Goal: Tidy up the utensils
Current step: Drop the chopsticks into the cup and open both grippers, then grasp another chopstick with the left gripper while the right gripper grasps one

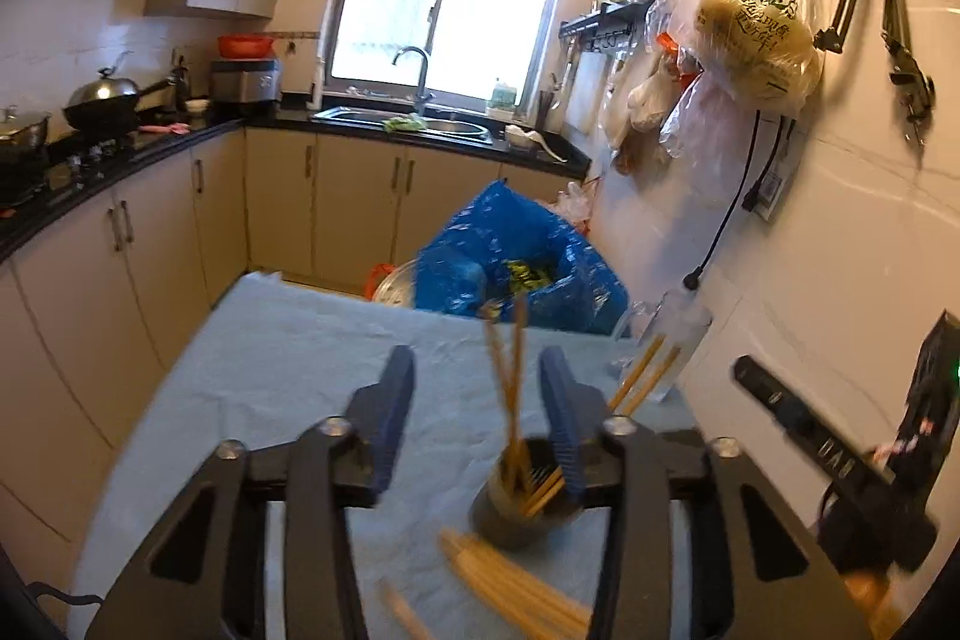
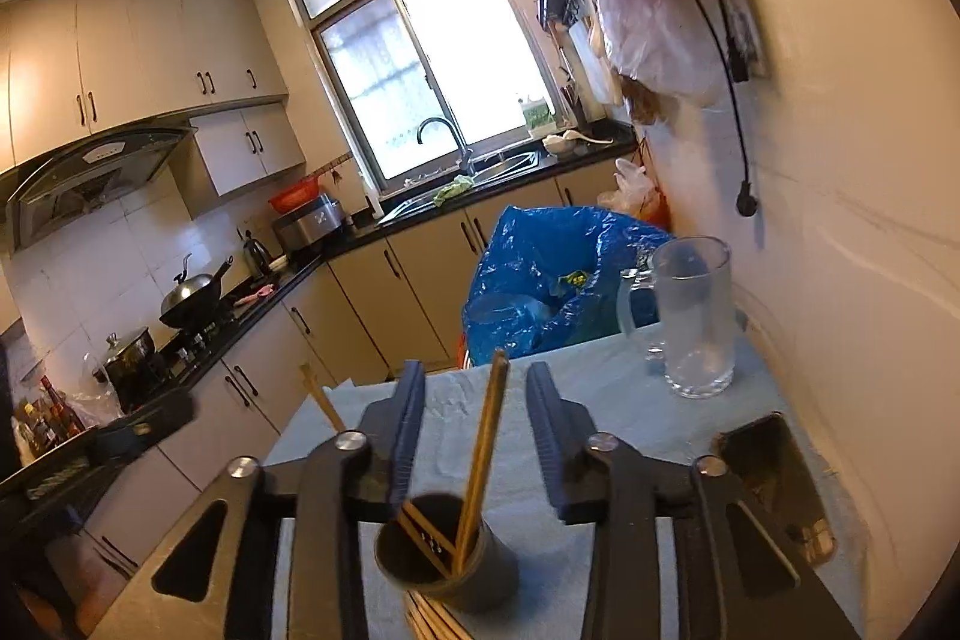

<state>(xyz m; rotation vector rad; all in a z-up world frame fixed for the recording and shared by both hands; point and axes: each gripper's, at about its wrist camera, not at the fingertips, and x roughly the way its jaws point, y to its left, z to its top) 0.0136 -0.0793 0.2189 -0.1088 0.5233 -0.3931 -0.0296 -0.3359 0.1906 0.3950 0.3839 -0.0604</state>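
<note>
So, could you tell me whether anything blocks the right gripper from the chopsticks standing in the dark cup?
Nothing visible does. The right gripper is open right above the dark cup, and one upright chopstick already rises between its fingers. The glass mug stands well off by the wall.

Wooden chopsticks, matt dark cup, clear glass mug, cloth-covered table.

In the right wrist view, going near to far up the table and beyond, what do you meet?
Dark cup holding chopsticks → glass mug near the table's far edge → blue bag beyond the table → sink faucet → window.
</note>
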